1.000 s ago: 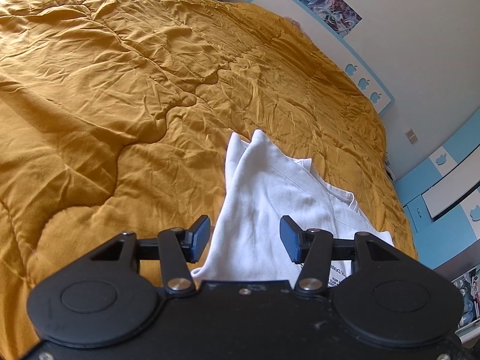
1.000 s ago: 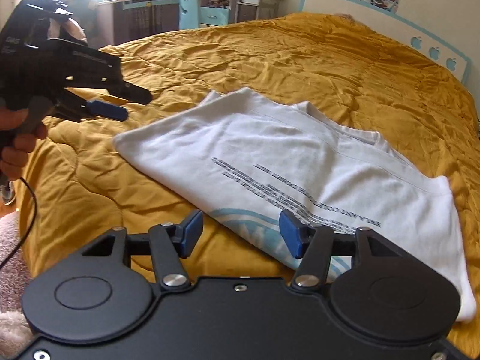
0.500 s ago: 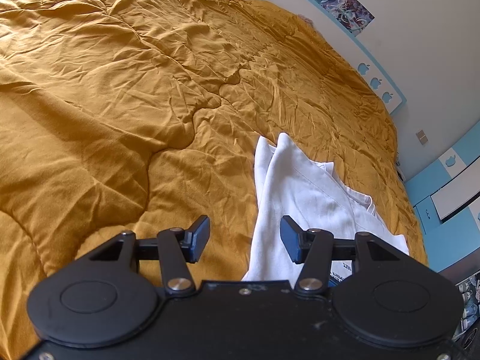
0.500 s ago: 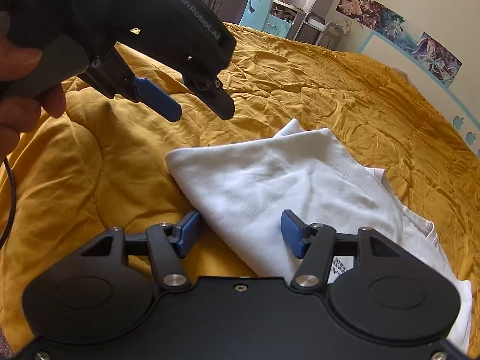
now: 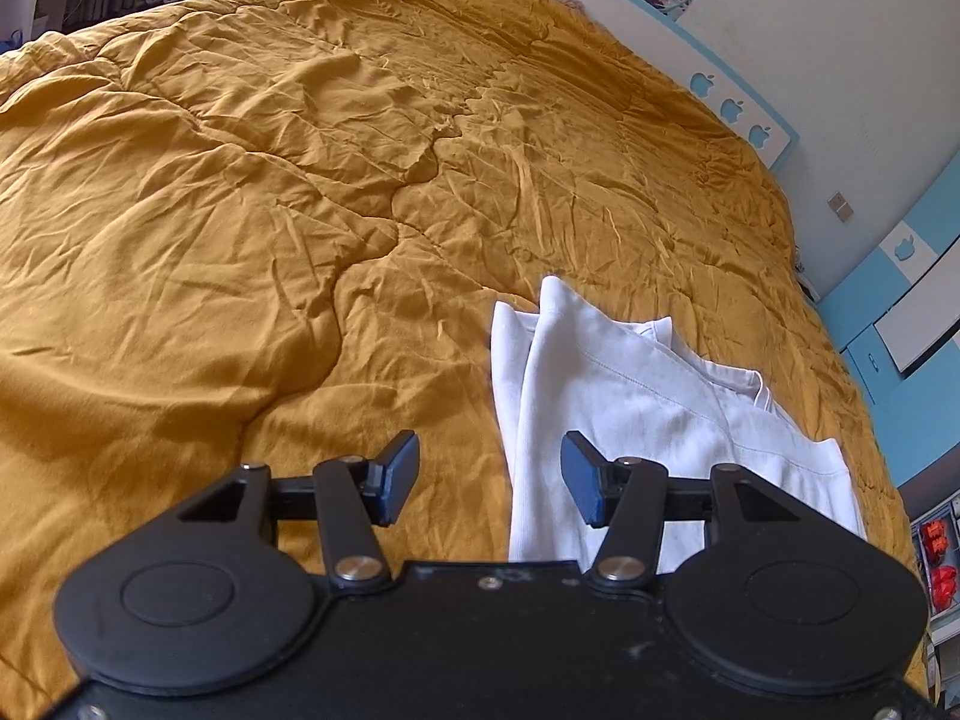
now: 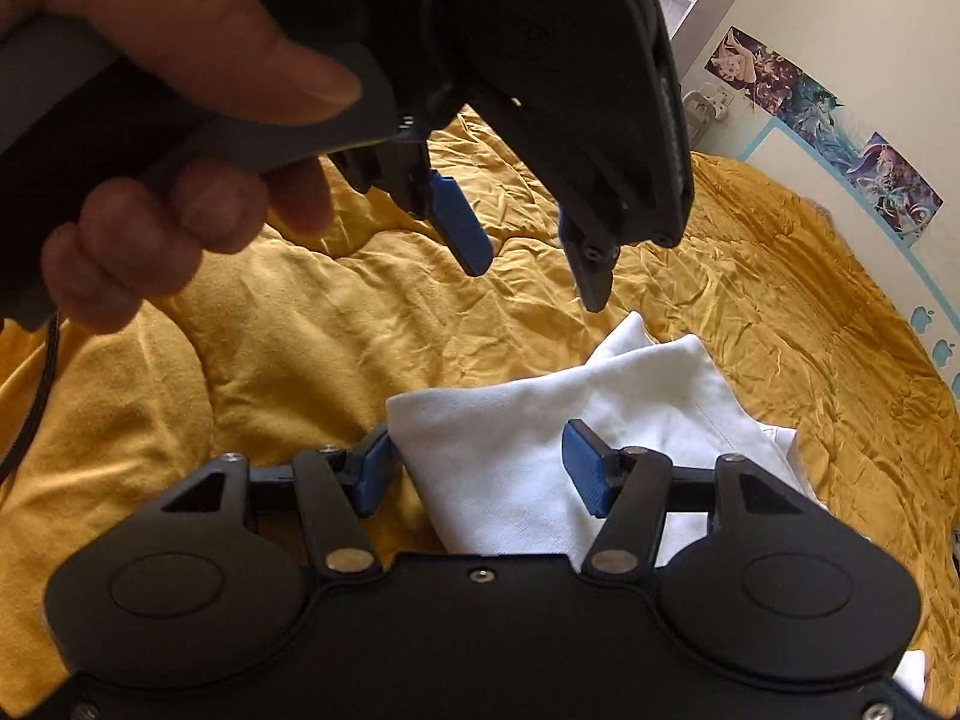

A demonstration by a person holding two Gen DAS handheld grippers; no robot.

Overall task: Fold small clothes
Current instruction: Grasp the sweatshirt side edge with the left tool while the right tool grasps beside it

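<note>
Left hand-held gripper (image 5: 489,483): jaws spread wide, nothing held between the blue pads (image 5: 399,477). It is held above the white shirt (image 5: 630,420), with the shirt's left folded edge seen through the gap between the pads; contact with the fabric can't be confirmed.

From the right wrist view, the left hand-held gripper (image 6: 534,258) is seen hanging above the far corner of the shirt (image 6: 540,450), fingers pointing down, jaws apart, clear of the cloth. It is held by the person's hand (image 6: 174,138), fingers wrapped round the grey handle. A black cable (image 6: 36,402) is seen trailing down from the hand, well left of the shirt.

Right hand-held gripper (image 6: 477,480): jaws also wide apart, nothing clamped. The near folded corner of the shirt is seen between its pads; the left pad (image 6: 372,474) sits right at the shirt's edge, partly hidden by the fabric. Touching or not can't be told.

The shirt is laid folded on the mustard-yellow quilt (image 5: 300,210) of the bed, layers stacked, collar seam visible on the side away from the left hand-held gripper.

Beyond the shirt: wrinkled quilt, then a white headboard panel with blue trim (image 5: 750,114) carrying apple-shaped marks. Posters (image 6: 840,132) are mounted on the wall above the headboard.
</note>
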